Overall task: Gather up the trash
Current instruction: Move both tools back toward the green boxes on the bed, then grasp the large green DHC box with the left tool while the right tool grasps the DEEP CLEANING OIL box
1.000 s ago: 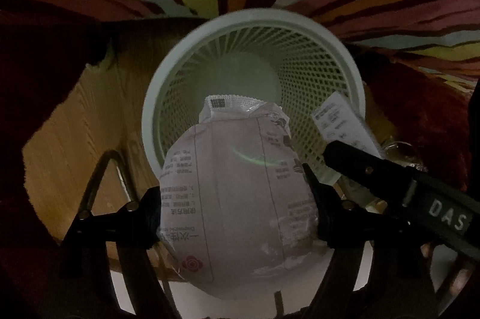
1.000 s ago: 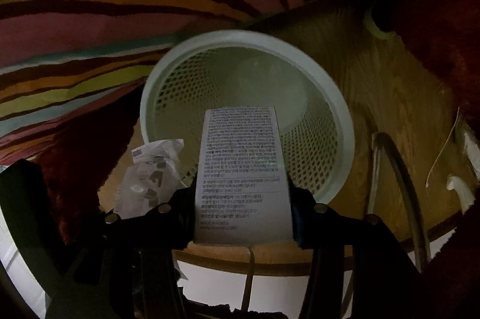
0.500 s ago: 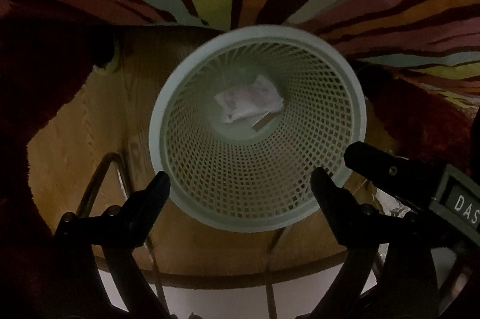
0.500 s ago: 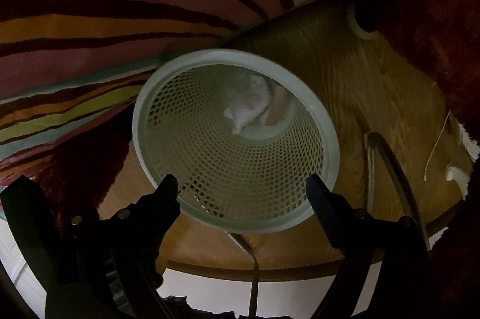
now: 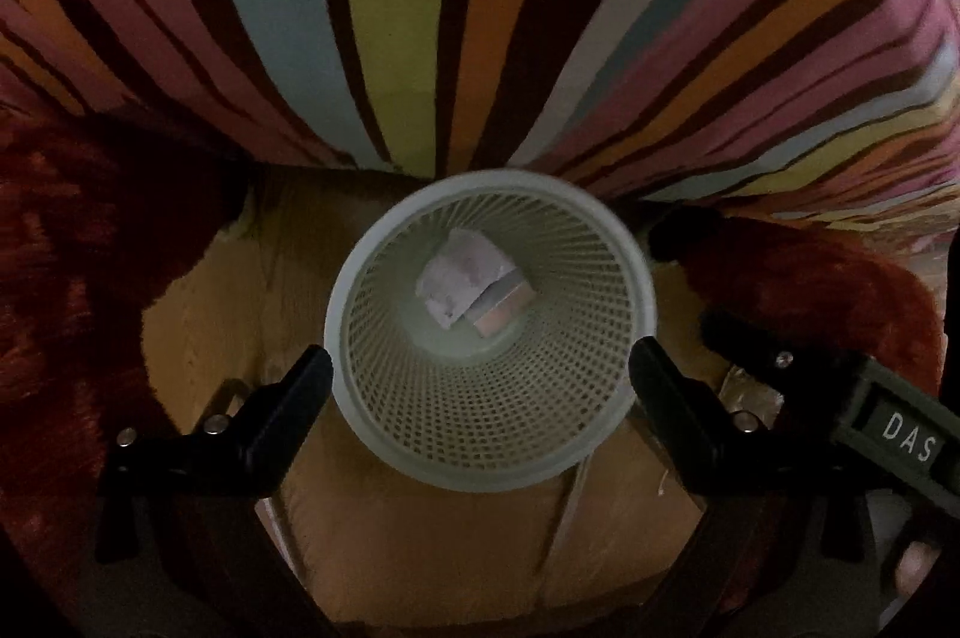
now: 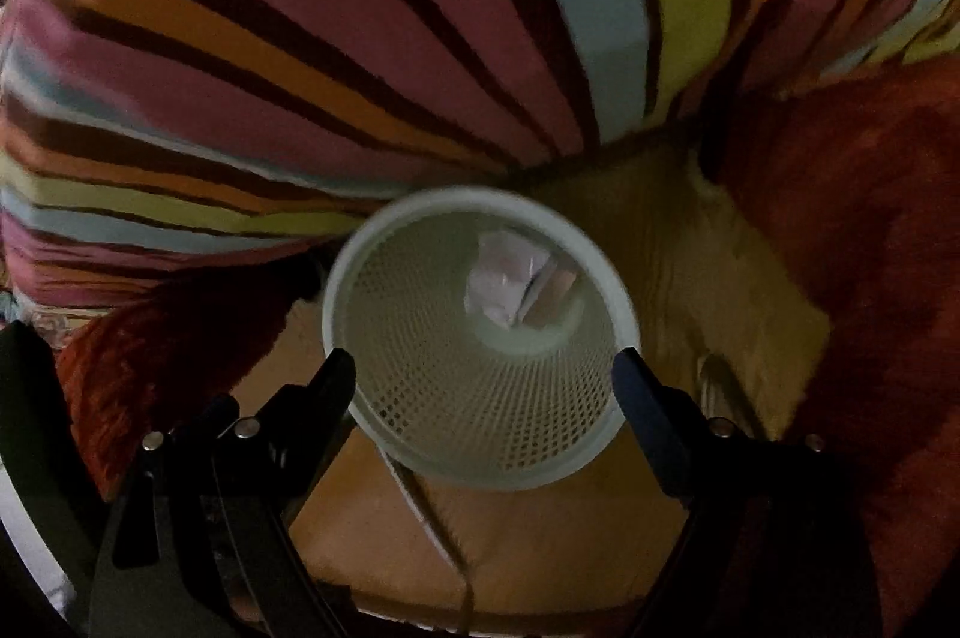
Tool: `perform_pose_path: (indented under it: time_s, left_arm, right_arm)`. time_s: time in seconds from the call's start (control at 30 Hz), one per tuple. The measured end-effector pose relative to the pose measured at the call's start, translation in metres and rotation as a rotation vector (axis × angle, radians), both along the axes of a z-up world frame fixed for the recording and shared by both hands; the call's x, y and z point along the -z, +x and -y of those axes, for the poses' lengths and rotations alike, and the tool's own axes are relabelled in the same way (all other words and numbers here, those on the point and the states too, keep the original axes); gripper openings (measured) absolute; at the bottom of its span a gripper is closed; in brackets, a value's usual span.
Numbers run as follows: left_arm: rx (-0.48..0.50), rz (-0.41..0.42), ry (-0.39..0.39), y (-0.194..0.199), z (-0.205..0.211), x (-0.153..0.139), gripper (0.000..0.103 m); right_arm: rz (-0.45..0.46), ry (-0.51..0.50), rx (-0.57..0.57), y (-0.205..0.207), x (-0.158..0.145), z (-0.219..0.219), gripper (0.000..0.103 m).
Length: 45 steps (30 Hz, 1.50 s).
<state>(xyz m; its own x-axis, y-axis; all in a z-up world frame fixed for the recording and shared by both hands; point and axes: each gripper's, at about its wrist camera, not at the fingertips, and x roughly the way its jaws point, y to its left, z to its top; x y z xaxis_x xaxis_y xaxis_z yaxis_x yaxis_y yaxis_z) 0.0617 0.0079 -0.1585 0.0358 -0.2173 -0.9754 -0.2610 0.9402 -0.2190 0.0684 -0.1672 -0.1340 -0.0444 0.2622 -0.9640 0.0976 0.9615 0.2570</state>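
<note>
Rug [image 5: 384, 38]: striped in pink, orange, yellow, pale blue and dark brown; it fills the upper half of both views.
Red fur [image 5: 66, 290]: a dark red shaggy cover lies at both sides of the floor, left and right in the left wrist view [image 6: 852, 230].
Floor [image 5: 198, 314]: bare wood between rug and fur; the bin stands on it.
Bin [image 5: 360, 290]: a pale mesh basket with a smooth round rim, upright, seen from almost straight above [image 6: 336, 302]; its far rim lies just beside the rug's edge (the rim looks a little smeared).
Left gripper [image 5: 480, 368]: hangs above the bin, pointing steeply down; its jaws have just been opening and stand wide apart, one at each side of the rim in the picture, with nothing between them.
Right gripper [image 6: 483, 368]: also above the bin and pointing down; its jaws stand apart and hold nothing. One black finger of it shows at the right edge of the left wrist view.
Wrapper [image 5: 459, 281]: a crumpled whitish packet lies on the bin's bottom [image 6: 507, 287].
Box [image 5: 504, 311]: a small flat carton (pinkish-brown face) lies on the bin's bottom too, touching the wrapper and partly under it.
</note>
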Motion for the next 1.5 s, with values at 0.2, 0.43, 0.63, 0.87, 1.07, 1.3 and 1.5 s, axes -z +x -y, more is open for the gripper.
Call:
perform_pose_path:
  time_s: [0.2, 0.43, 0.63, 0.87, 1.07, 1.3, 1.5]
  left_arm:
    - [-0.013, 0.116, 0.048, -0.008, -0.016, -0.045, 0.096]
    - [-0.004, 0.408, 0.212, -0.009, -0.032, -0.110, 0.096]
    - [0.027, 0.625, 0.266, 0.005, -0.031, -0.156, 0.096]
    - [0.019, 0.691, 0.276, 0.047, -0.040, -0.179, 0.096]
    - [-0.010, 0.703, 0.236, 0.095, -0.054, -0.190, 0.096]
    - [0.009, 0.695, 0.207, 0.148, -0.053, -0.191, 0.096]
    - [0.032, 0.681, 0.199, 0.196, -0.050, -0.189, 0.096]
  right_arm:
    - [0.187, -0.033, -0.017, -0.006, -0.046, 0.014, 0.083]
    - [0.641, -0.073, -0.041, -0.017, -0.127, 0.010, 0.083]
    - [0.879, -0.081, -0.089, -0.019, -0.160, -0.001, 0.083]
    - [0.931, -0.103, -0.188, 0.007, -0.171, -0.022, 0.083]
    - [0.915, -0.089, -0.196, 0.030, -0.181, -0.041, 0.083]
    - [0.886, -0.082, -0.209, 0.065, -0.171, -0.056, 0.083]
    - [0.874, -0.103, -0.231, 0.088, -0.162, -0.068, 0.083]
